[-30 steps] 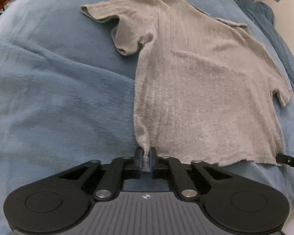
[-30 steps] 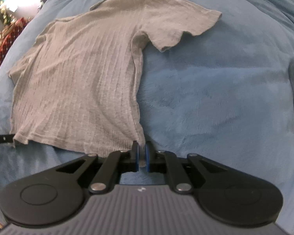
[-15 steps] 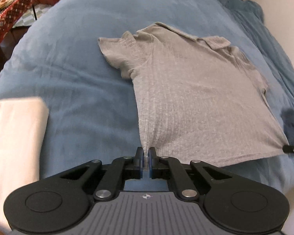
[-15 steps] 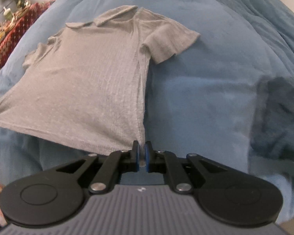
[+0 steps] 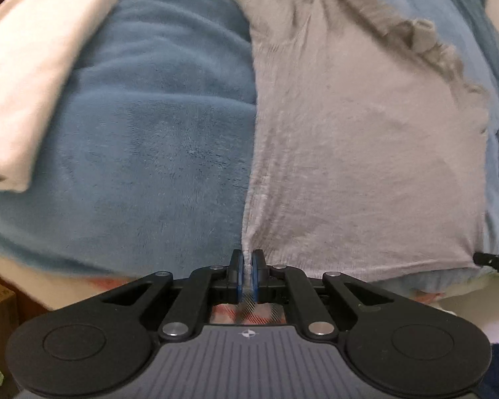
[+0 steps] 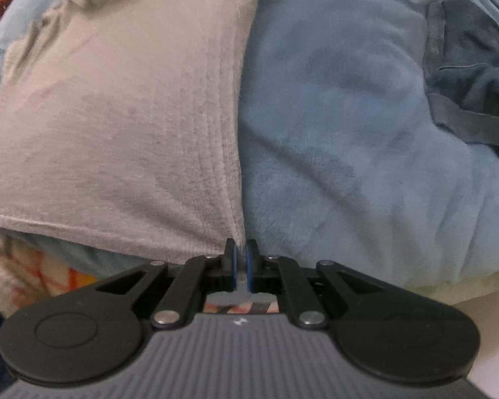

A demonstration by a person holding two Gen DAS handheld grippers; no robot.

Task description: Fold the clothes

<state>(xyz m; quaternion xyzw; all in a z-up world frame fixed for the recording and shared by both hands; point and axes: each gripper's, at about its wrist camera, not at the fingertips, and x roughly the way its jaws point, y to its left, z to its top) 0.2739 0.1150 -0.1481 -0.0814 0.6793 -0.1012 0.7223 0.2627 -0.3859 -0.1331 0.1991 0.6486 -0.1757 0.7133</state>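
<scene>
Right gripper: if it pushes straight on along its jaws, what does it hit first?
The grey shirt. The right gripper is already shut on the shirt's hem corner, so cloth is right at the tips. Just behind lies the blue blanket; depth between them is unclear.

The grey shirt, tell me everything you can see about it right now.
The grey shirt is a short-sleeved, collared top in a soft ribbed knit, lying spread on the blue blanket, collar end farthest from both cameras and bunched there. Its hem is nearest, pulled taut between the two bottom corners: the left tool is shut on one, the right tool on the other. The hem reaches the blanket's near edge. A side seam runs up from the right tool.
</scene>
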